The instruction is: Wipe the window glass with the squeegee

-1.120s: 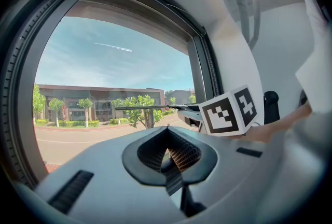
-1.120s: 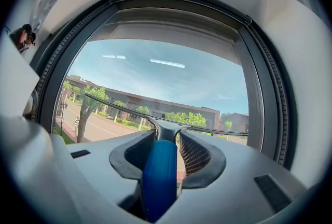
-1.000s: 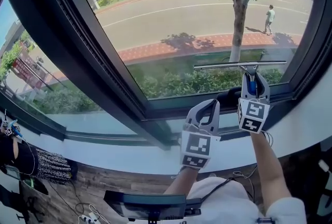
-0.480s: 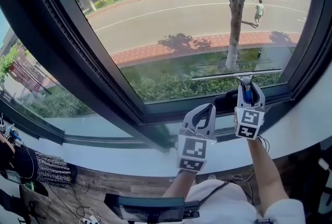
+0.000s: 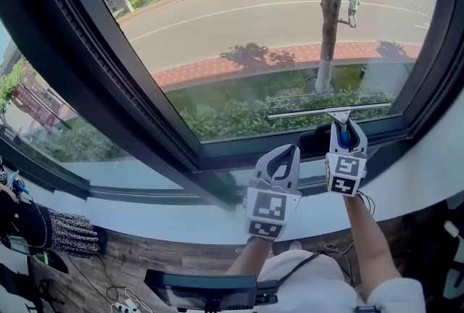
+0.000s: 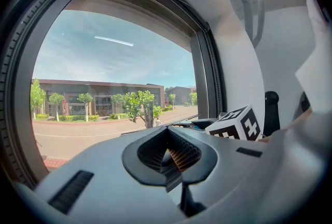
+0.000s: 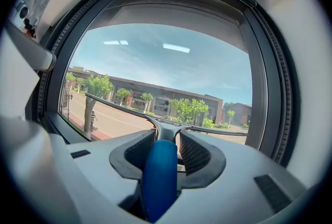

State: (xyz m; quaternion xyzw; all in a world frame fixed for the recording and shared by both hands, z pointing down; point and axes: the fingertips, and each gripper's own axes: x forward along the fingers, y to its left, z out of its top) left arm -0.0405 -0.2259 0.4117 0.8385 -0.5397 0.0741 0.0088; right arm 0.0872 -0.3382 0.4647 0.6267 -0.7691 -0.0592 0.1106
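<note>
Head view: laid on the lower right of the large clear window glass, a slim metal-bladed squeegee with a blue handle, blade level and just above the dark bottom frame. Gripped from below by the grey right gripper. Right gripper view: ribbed fingers pinching the blue handle from both sides, blade stretching across the pane beyond. Just to the left, above the white sill, the grey left gripper, pointing at the frame. Left gripper view: fingers pressed together, nothing between them.
</note>
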